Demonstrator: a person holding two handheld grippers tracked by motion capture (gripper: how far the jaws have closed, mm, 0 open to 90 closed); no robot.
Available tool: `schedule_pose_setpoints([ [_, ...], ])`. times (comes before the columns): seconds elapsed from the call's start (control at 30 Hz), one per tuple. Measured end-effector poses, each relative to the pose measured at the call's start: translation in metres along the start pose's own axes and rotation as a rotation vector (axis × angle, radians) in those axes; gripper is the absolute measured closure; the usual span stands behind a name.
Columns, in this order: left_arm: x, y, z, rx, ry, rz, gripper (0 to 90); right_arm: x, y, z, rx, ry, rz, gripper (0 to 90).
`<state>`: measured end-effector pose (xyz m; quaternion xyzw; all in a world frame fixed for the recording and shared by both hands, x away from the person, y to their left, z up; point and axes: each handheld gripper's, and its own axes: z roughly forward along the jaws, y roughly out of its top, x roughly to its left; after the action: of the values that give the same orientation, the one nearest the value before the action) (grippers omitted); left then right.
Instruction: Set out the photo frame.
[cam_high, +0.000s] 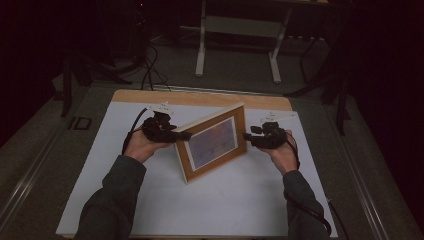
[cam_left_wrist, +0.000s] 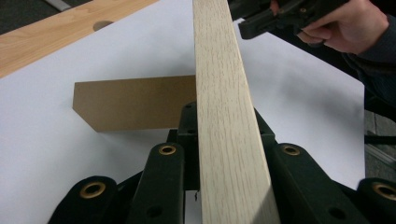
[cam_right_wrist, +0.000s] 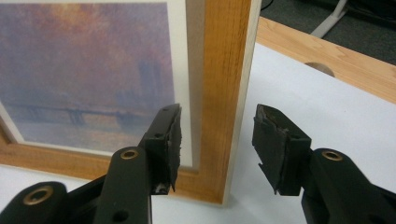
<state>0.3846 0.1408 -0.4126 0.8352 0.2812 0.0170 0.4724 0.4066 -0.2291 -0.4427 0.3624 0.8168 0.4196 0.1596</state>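
Standing on the white sheet (cam_high: 240, 210) between both hands: a wooden picture frame (cam_high: 212, 142), propped upright on its lower edge and leaning back a little, long axis running across from one gripper to the other. Left gripper (cam_high: 181, 135) clamped on the frame's left side edge; seen from the left gripper view as a pale wood edge (cam_left_wrist: 226, 116) rising straight up between the two black jaws, pressed on both faces. Behind that edge, a brown board (cam_left_wrist: 135, 102), probably the frame's back stand, though hard to be sure from this angle.

Right gripper (cam_high: 246, 136) just off the frame's right side edge, level with it and pointing inward. Jaws released and standing apart, straddling the right corner post (cam_right_wrist: 224, 93): one pad in front of the print (cam_right_wrist: 88, 70), near the glass, the other clear of the back face with white sheet visible in the gap. No pressing contact on either side as far as visible. Nothing held by the right gripper.

Both hands about equally near, one at each end of the long axis; only the left bears the frame. Judged from this: frame's steadiness now depends on the left grip and the prop behind. Wooden table edge (cam_high: 200, 97) beyond the sheet, well clear of both grippers.
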Motion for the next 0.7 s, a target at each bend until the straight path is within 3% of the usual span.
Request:
schedule_pose_setpoints([
  [0.23, 0.002, 0.002, 0.001, 0.008, -0.014, 0.018, 75.0, -0.007, 0.005, 0.002, -0.010, 0.029, 0.030, 49.4],
  [0.7, 0.006, 0.003, 0.003, -0.002, -0.029, 0.049, 75.0, -0.015, 0.015, 0.010, -0.037, 0.094, 0.046, 46.1],
])
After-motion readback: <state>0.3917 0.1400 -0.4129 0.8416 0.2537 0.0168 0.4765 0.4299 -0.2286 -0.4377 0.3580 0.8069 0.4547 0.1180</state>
